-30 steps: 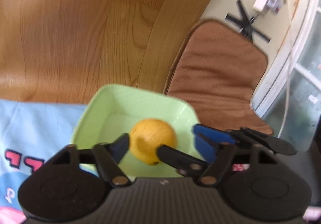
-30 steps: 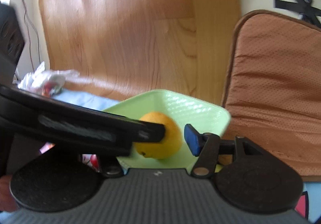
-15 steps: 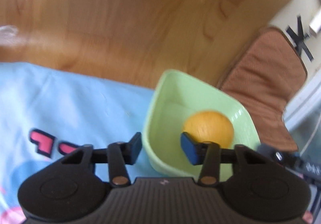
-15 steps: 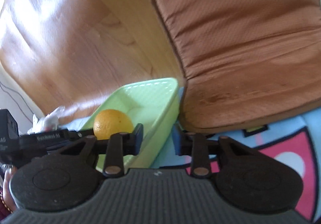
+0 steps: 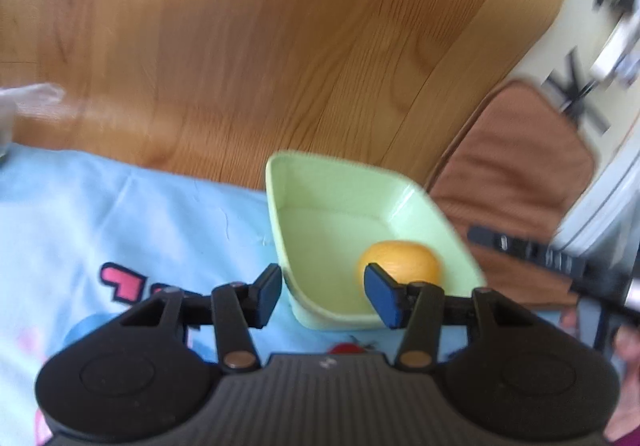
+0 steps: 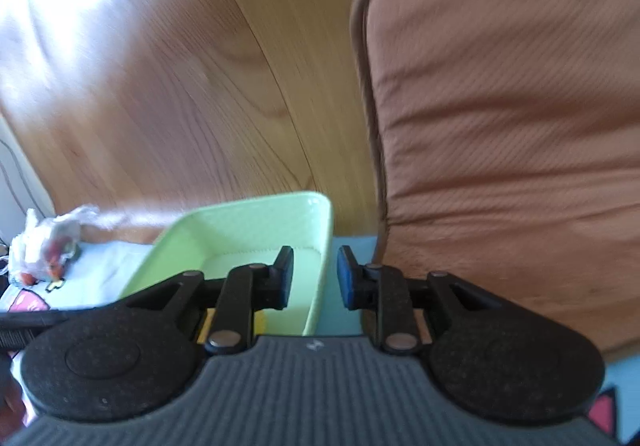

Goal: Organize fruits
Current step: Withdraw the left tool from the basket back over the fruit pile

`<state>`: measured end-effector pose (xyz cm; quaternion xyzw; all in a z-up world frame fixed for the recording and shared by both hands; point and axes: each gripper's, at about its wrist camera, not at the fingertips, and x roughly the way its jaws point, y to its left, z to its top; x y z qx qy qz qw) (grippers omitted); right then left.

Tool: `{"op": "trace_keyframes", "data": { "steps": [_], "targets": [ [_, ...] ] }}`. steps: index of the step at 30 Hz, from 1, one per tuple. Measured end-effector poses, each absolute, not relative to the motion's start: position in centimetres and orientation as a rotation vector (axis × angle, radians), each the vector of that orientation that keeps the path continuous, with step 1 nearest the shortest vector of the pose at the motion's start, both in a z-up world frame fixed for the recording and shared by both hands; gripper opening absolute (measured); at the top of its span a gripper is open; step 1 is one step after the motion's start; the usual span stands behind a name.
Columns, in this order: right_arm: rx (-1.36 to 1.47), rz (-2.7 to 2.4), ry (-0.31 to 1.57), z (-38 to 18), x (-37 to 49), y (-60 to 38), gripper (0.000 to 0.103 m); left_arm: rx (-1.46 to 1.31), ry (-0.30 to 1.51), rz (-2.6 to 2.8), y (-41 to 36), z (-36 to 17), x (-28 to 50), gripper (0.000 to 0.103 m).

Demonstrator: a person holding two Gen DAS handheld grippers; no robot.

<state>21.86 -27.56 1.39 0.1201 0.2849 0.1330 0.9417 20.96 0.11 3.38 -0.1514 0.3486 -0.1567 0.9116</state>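
- Orange lies inside the pale green bowl, toward its near right side; in the right wrist view only a sliver of yellow shows behind the tongs' linkage, so the fruit is mostly hidden there.
- Left tongs straddle the bowl's near left wall, one pad outside and one inside; the jaws are opening and neither pad presses on the wall.
- Right tongs are nearly pressed together astride the bowl's right wall; the gap looks about as wide as the wall, and I cannot tell whether the pads pinch it.
- Judging by this, the step in hand is handling the bowl by its two rims. To do it well, seat both pads squarely on the walls before lifting and keep the bowl level, or the round fruit may roll.
- Bowl sits on a light blue cloth with pink print, spread over a wooden floor.
- Brown cushion lies just beside the bowl on the right and crowds the right tongs.
- Clear plastic bag holding small red things lies well apart, to the left.
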Motion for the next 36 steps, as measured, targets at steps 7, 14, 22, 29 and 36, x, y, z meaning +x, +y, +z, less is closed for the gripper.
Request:
{"op": "trace_keyframes", "data": {
  "steps": [7,14,22,29,36],
  "targets": [
    [0.191,0.435,0.503,1.2,9.4,-27.0,0.027,-0.232,0.561,-0.311,2.7,5.2,9.4,0.057],
    [0.023,0.636,0.504,-0.2,3.2,-19.2,0.028,-0.136,0.586,-0.205,3.6,2.9,1.0,0.057],
    [0.174,0.644,0.522,0.1,-0.9,-19.5,0.032,-0.243,0.617,-0.230,3.6,1.8,-4.7,0.066],
    [0.150,0.586,0.538,-1.7,-6.7,-20.0,0.045,-0.171,0.641,-0.206,0.8,-0.9,-8.6,0.065],
    [0.117,0.599,0.494,-0.9,-7.9,-19.5,0.045,-0.203,0.644,-0.191,1.7,-0.6,-8.7,0.065]
  ]
}}
